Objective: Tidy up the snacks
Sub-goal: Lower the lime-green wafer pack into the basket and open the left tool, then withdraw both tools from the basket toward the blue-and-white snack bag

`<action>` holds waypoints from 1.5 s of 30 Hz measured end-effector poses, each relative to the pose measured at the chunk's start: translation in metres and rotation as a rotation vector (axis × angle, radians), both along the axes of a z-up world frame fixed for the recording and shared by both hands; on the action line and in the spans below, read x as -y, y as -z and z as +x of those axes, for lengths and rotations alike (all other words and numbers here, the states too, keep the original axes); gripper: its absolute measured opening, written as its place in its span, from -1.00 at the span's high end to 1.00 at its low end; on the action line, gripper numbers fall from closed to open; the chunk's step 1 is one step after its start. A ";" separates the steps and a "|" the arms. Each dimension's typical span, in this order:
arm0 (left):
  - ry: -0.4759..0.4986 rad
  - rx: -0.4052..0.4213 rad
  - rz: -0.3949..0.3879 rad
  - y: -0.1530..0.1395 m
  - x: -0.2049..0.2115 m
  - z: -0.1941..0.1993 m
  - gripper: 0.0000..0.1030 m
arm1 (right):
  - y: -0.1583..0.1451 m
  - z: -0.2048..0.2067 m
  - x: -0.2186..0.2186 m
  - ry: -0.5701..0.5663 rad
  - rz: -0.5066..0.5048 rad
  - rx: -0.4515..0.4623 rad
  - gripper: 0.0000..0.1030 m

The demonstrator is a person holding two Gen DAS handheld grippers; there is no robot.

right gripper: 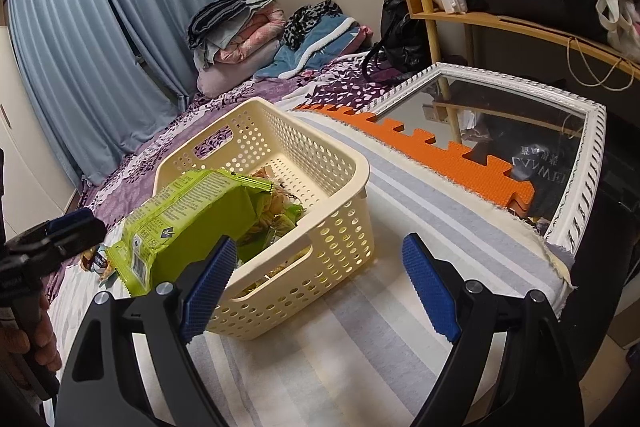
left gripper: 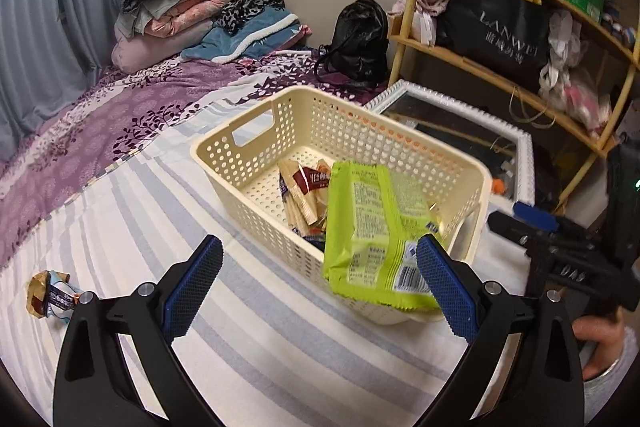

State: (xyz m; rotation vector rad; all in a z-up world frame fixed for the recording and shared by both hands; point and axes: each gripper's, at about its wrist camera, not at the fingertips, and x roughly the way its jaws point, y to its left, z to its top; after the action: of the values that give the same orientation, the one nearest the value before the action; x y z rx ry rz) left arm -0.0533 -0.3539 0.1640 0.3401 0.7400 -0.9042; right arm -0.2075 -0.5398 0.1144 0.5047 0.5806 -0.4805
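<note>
A cream perforated basket (left gripper: 400, 143) stands on the striped bed cover; it also shows in the right wrist view (right gripper: 336, 167). A green snack bag (left gripper: 372, 239) leans over the basket's near rim, partly inside; it also shows in the right wrist view (right gripper: 192, 215). A wafer pack (left gripper: 304, 195) lies in the basket. A small snack packet (left gripper: 48, 293) lies on the cover at the left. My left gripper (left gripper: 320, 291) is open, its right pad beside the green bag. My right gripper (right gripper: 320, 287) is open and empty, in front of the basket.
A white-framed mirror (right gripper: 520, 115) and an orange foam mat (right gripper: 440, 151) lie to the right of the basket. A wooden shelf (left gripper: 500, 75) with bags stands behind. Folded bedding (left gripper: 172, 7) and a black backpack (left gripper: 360, 39) sit at the far end of the bed.
</note>
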 end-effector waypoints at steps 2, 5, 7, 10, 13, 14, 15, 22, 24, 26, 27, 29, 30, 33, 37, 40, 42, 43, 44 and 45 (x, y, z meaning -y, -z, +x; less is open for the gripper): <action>-0.015 0.019 0.045 0.008 0.007 0.001 -0.92 | -0.001 0.000 -0.001 -0.002 -0.004 0.000 -0.63; -0.016 -0.005 0.043 0.017 0.017 0.006 -0.92 | -0.002 -0.003 0.000 0.002 -0.011 -0.001 -0.63; -0.021 0.005 0.063 0.022 0.025 0.008 -0.92 | -0.003 -0.005 0.001 0.010 -0.012 -0.002 -0.63; -0.017 0.014 0.089 0.030 0.038 0.010 -0.92 | -0.003 -0.008 0.004 0.021 -0.011 -0.004 -0.63; -0.016 0.004 0.094 0.034 0.044 0.013 -0.92 | -0.002 -0.008 0.005 0.023 -0.010 -0.008 -0.63; -0.012 0.002 0.092 0.034 0.044 0.013 -0.92 | -0.002 -0.008 0.005 0.023 -0.011 -0.008 -0.63; -0.010 0.002 0.092 0.034 0.046 0.013 -0.92 | -0.002 -0.008 0.005 0.022 -0.010 -0.008 -0.63; -0.016 -0.022 0.091 0.034 0.041 0.015 -0.92 | -0.004 -0.003 0.003 0.002 -0.013 -0.011 -0.66; -0.024 -0.031 0.082 0.032 0.037 0.016 -0.92 | -0.005 -0.003 0.000 -0.001 -0.018 -0.012 -0.73; -0.032 -0.037 0.071 0.029 0.033 0.016 -0.93 | -0.006 -0.002 -0.003 -0.004 -0.021 -0.012 -0.77; -0.038 -0.038 0.065 0.027 0.030 0.017 -0.94 | -0.007 -0.002 -0.004 -0.007 -0.019 -0.011 -0.77; -0.047 -0.041 0.051 0.023 0.025 0.017 -0.94 | -0.008 -0.001 -0.007 -0.015 -0.017 -0.007 -0.77; -0.051 -0.043 0.044 0.022 0.022 0.018 -0.94 | -0.009 0.000 -0.008 -0.019 -0.018 -0.006 -0.77; -0.065 -0.046 0.023 0.016 0.014 0.018 -0.94 | -0.012 0.002 -0.014 -0.034 -0.024 -0.002 -0.77; -0.088 -0.040 0.015 0.012 0.001 0.021 -0.94 | -0.016 0.005 -0.023 -0.056 -0.034 0.003 -0.77; -0.106 -0.028 0.011 0.009 -0.011 0.023 -0.94 | -0.019 0.008 -0.030 -0.074 -0.041 0.005 -0.77; -0.119 -0.023 0.006 0.007 -0.018 0.024 -0.94 | -0.021 0.011 -0.036 -0.088 -0.045 0.006 -0.77; -0.126 -0.021 0.003 0.006 -0.022 0.025 -0.94 | -0.022 0.012 -0.039 -0.094 -0.047 0.007 -0.77; -0.135 -0.017 0.000 0.005 -0.027 0.025 -0.94 | -0.023 0.013 -0.042 -0.101 -0.049 0.008 -0.77; -0.143 -0.014 -0.002 0.003 -0.031 0.026 -0.94 | -0.024 0.015 -0.045 -0.108 -0.051 0.008 -0.77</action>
State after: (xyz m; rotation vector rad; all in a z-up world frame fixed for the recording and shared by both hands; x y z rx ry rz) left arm -0.0272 -0.3234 0.1605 0.2758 0.7669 -0.7733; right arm -0.1929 -0.4949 0.1386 0.4243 0.5834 -0.3898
